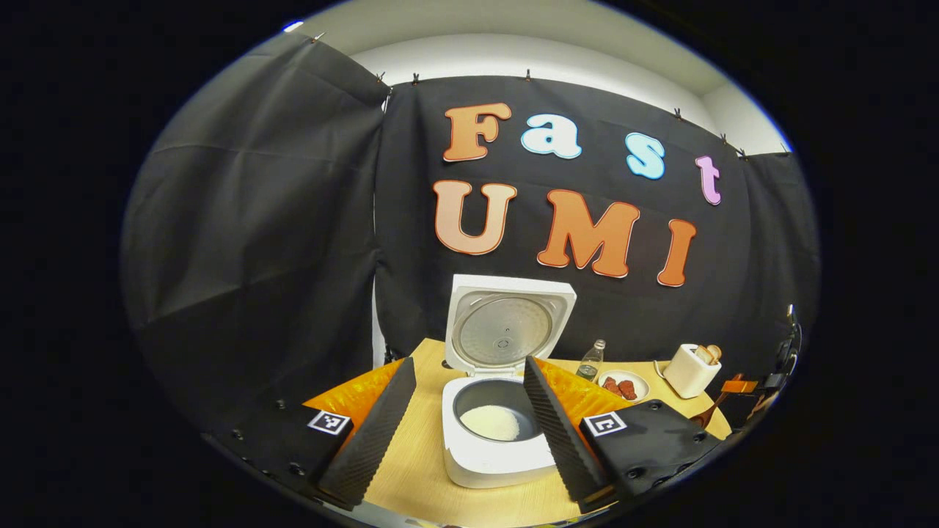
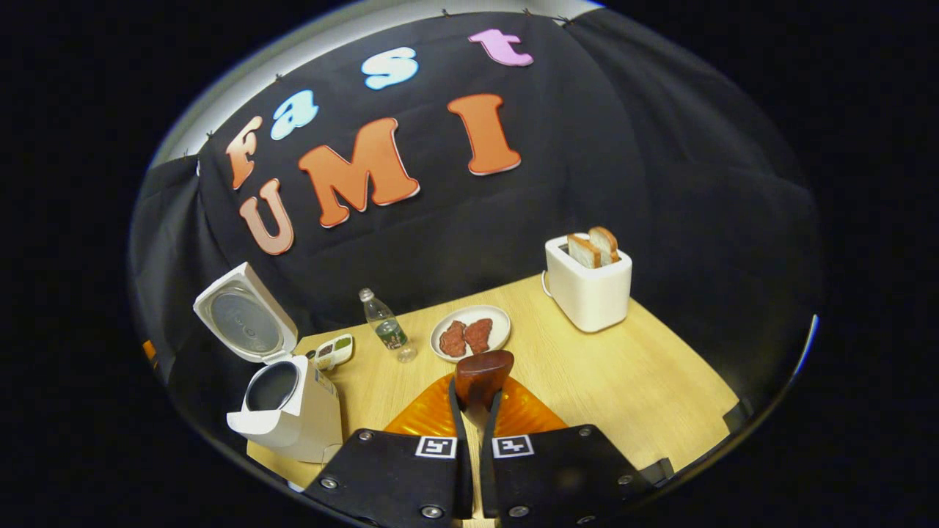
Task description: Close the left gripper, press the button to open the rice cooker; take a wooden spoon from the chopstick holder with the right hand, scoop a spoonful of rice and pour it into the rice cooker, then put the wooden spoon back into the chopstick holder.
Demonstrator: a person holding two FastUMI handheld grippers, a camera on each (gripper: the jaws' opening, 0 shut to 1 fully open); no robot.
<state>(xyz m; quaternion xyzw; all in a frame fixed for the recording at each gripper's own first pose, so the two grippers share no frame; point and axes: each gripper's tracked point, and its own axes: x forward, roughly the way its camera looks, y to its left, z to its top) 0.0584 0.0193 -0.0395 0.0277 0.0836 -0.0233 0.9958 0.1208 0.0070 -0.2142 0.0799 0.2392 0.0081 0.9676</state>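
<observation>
The white rice cooker (image 1: 493, 458) stands right in front of my left gripper (image 1: 469, 433), which is open, one finger on each side of the pot. Its lid (image 1: 506, 326) is up, and a small heap of white rice (image 1: 490, 423) lies in the pot. My right gripper (image 2: 475, 400) is shut on the handle of a wooden spoon (image 2: 482, 375), whose dark bowl sticks out past the fingertips above the table. No rice is visible on it. From there the rice cooker (image 2: 290, 418) is at the left, lid (image 2: 246, 317) raised. The spoon (image 1: 706, 416) also shows at the far right of the left gripper view.
On the wooden table (image 2: 645, 374) stand a white toaster (image 2: 588, 284) with bread slices, a plate (image 2: 500, 321) with meat pieces, a small water bottle (image 2: 386, 328) and a little divided dish (image 2: 334, 350) by the cooker. Black cloth walls close in the back and sides.
</observation>
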